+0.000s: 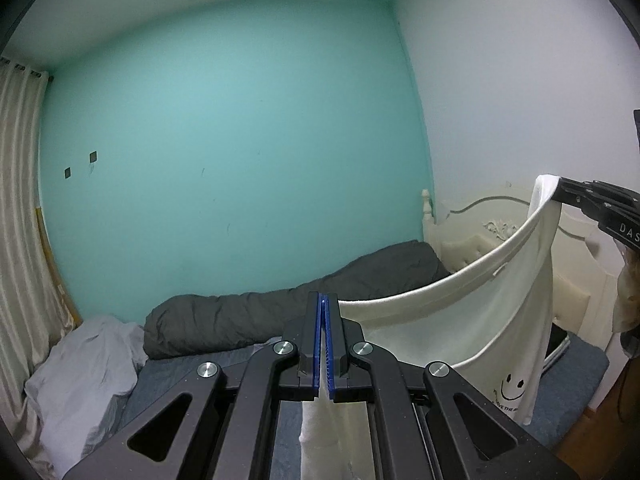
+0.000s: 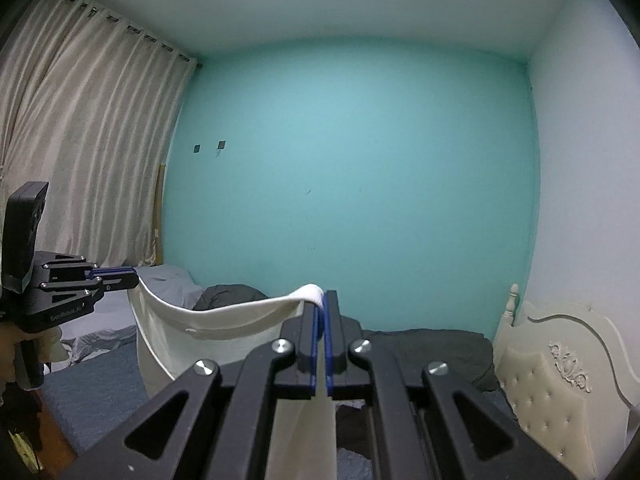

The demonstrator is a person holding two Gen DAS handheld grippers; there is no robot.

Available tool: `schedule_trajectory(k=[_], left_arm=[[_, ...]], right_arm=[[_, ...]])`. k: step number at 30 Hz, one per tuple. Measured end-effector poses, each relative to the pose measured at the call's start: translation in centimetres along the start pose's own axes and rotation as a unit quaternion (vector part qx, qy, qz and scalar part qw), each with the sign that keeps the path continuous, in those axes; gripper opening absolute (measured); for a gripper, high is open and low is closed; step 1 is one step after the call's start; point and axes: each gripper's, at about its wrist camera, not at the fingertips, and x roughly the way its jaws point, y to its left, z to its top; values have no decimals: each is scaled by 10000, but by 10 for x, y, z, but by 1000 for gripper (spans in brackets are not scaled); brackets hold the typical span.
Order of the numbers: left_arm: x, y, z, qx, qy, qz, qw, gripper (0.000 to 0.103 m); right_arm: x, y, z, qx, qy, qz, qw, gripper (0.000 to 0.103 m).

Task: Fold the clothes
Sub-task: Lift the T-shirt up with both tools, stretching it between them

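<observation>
A white T-shirt (image 1: pixel 500 308) with a black smiley print hangs in the air between my two grippers, above the bed. My left gripper (image 1: pixel 323 300) is shut on one top edge of the shirt; it also shows in the right wrist view (image 2: pixel 134 274). My right gripper (image 2: pixel 321 300) is shut on the other top edge of the shirt (image 2: pixel 224 322); it also shows at the right of the left wrist view (image 1: pixel 560 190). The shirt's top hem sags in a curve between them.
A bed with a blue sheet (image 1: pixel 276 432) lies below. A dark grey duvet (image 1: pixel 280 312) lies along the teal wall, with a pale grey cloth (image 1: pixel 84 360) at the left. A cream headboard (image 2: pixel 560 368) stands at the right, curtains (image 2: pixel 80 140) at the left.
</observation>
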Motion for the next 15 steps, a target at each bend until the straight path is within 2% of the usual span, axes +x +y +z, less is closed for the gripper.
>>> schedule_trajectory(k=[7, 11, 15], left_arm=[[25, 2, -27, -66, 394, 50, 9992, 1], [60, 4, -51, -126, 701, 15, 9975, 1], [113, 9, -84, -186, 1051, -36, 9943, 1]], right_arm=[[29, 5, -29, 82, 358, 201, 9991, 2], [64, 6, -60, 123, 686, 300, 9971, 2], [108, -1, -99, 248, 1047, 364, 9935, 2]])
